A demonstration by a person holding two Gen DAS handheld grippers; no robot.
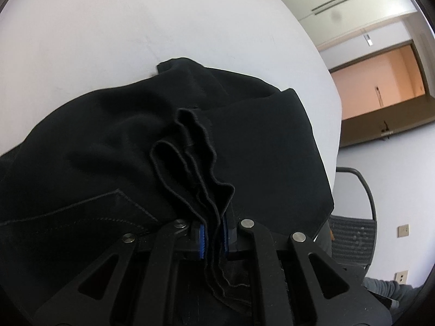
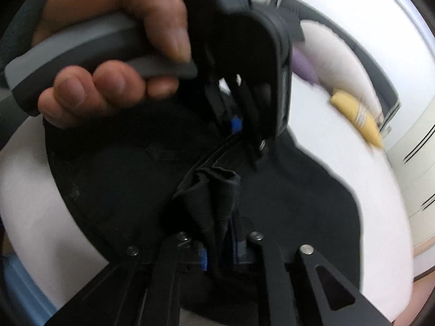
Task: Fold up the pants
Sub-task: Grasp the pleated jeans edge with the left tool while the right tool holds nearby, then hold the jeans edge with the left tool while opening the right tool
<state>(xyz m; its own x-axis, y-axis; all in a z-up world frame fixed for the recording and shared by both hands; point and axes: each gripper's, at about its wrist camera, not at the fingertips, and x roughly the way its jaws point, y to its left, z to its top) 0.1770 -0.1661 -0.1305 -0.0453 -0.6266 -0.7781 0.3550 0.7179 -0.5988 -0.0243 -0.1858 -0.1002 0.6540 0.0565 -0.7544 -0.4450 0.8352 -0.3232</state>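
Note:
The black pants (image 1: pixel 108 141) lie bunched on the white table (image 1: pixel 108 27). My left gripper (image 1: pixel 213 240) is shut on several bunched layers of the pants' edge, which stick up between the blue pads. In the right wrist view my right gripper (image 2: pixel 220 255) is shut on another bunched fold of the pants (image 2: pixel 285 206). The left gripper (image 2: pixel 239 133), held by a hand (image 2: pixel 108 54), is just ahead of it, pinching the same edge of the cloth.
A yellow object (image 2: pixel 356 114) and a purple one (image 2: pixel 301 65) lie at the table's far side, beside a pale cushion. A mesh chair (image 1: pixel 353 233) stands past the table's right edge (image 1: pixel 335 125). A wall and orange doorway are beyond.

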